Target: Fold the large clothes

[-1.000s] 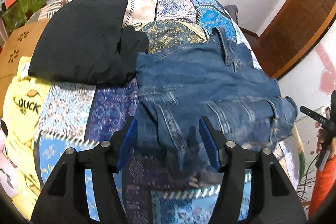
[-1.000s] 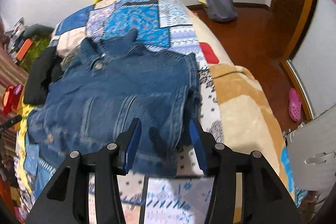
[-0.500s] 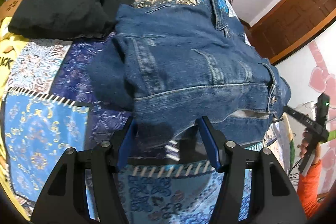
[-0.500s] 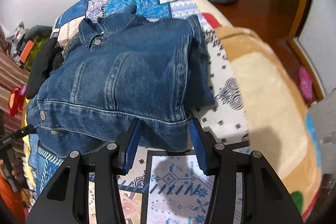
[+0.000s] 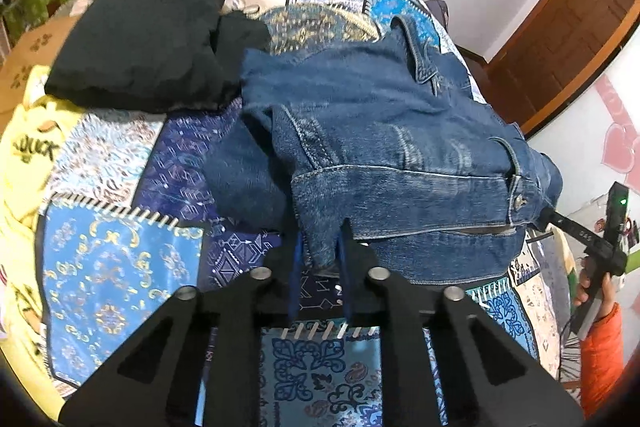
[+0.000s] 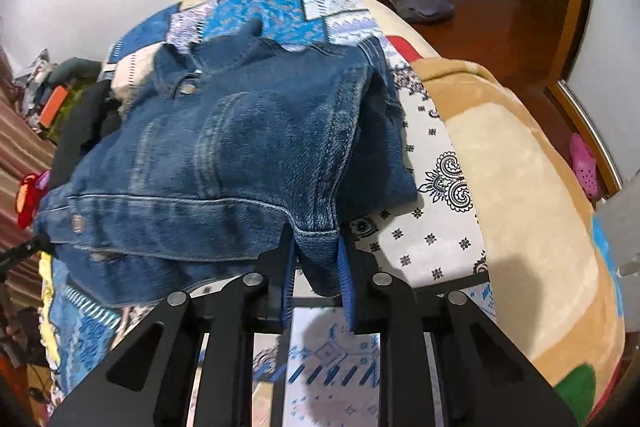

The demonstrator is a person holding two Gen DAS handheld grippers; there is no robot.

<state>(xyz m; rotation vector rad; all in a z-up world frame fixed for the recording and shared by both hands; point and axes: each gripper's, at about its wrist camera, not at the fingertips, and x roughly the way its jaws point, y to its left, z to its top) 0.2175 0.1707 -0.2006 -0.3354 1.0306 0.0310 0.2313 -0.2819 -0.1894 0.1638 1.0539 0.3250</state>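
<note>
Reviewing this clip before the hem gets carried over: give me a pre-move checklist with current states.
1. Left gripper shut on denim jacket hem corner: ok.
2. Right gripper shut on the other hem corner: ok.
3. Hem lifted off the patchwork bedspread: ok.
4. Collar lying at the far end: ok.
5. Sleeves tucked in: not ok, dark sleeve sticks out on the right.
6. Black garment apart from jacket: not ok, it touches the jacket's far corner.

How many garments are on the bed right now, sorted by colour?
Blue: 1, the denim jacket, hem pinched by the left gripper and right gripper
Black: 1, the black garment
Yellow: 1, the yellow garment
Total: 3
</note>
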